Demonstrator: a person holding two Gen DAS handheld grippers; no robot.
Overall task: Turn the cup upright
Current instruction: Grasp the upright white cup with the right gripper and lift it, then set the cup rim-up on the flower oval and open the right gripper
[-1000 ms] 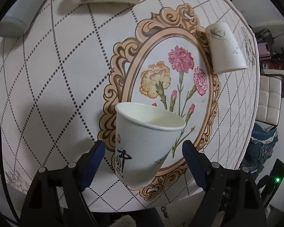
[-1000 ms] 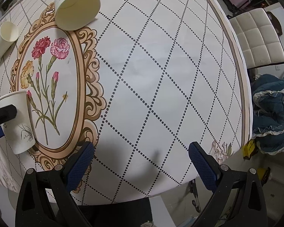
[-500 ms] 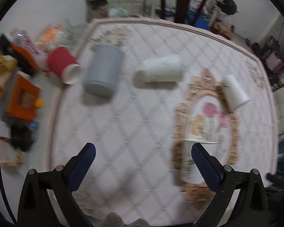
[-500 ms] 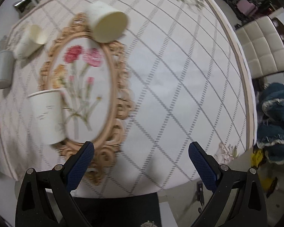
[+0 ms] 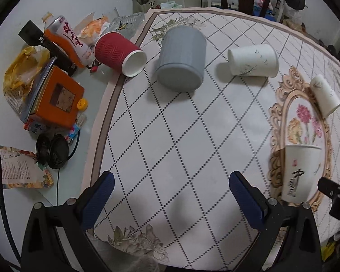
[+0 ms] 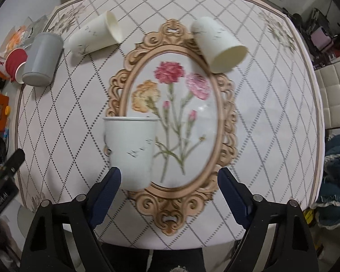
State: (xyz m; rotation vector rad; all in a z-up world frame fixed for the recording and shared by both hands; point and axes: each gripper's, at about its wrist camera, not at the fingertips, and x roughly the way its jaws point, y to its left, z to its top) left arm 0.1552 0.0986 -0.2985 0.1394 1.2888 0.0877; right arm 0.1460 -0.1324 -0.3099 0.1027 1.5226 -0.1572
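A white paper cup (image 6: 131, 151) stands upright on the left side of the oval flower frame; it also shows in the left wrist view (image 5: 300, 172). Two white paper cups lie on their sides: one (image 6: 217, 45) at the frame's top right, one (image 6: 94, 34) to its upper left. A grey cup (image 5: 181, 61) and a red ribbed cup (image 5: 119, 53) also lie on their sides. My left gripper (image 5: 170, 195) is open and empty over the bare cloth. My right gripper (image 6: 170, 192) is open and empty, just before the upright cup.
The round table (image 5: 147, 136) has a diamond-pattern cloth. Clutter sits on its left part: an orange box (image 5: 54, 99), bottles, bags, a black headset (image 5: 53, 150). A white chair (image 6: 333, 95) and blue cloth (image 6: 335, 176) lie to the right.
The left gripper let go of the white cup, which now stands upright, and pulled back and left. The right gripper swung left to face the flower frame.
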